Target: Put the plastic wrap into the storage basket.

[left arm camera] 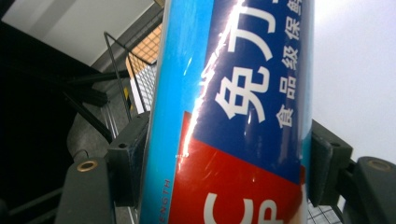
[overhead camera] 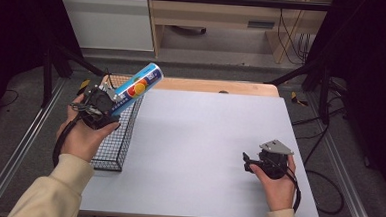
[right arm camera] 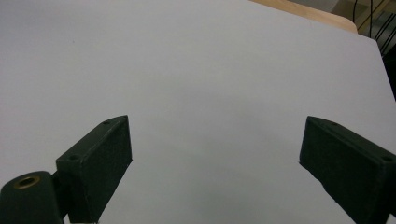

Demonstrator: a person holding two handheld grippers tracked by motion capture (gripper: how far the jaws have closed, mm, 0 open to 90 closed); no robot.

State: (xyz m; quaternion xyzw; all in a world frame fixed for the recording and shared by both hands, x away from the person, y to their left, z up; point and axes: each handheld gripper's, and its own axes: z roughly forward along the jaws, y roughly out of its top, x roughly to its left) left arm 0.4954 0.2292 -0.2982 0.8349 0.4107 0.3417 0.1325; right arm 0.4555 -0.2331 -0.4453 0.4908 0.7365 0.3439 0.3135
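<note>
Nearest the lens in the left gripper view stood a blue roll [left arm camera: 233, 112] with a red band and white lettering, upright between the two black jaws, whose pads pressed against its two sides. In the high view the left gripper [overhead camera: 112, 97] was held above the left edge of the table, clamped on the lower end of that roll [overhead camera: 138, 88], which tilted up and away over a black wire basket [overhead camera: 112, 152]. The basket rested at the left margin of the white table top [overhead camera: 198, 154], and the roll hung above it, clear of the mesh. The right gripper [overhead camera: 248, 160] sat low over the near right part of the table, well apart from the roll. In the right gripper view its jaws stood wide apart over bare white surface, with nothing between them.
</note>
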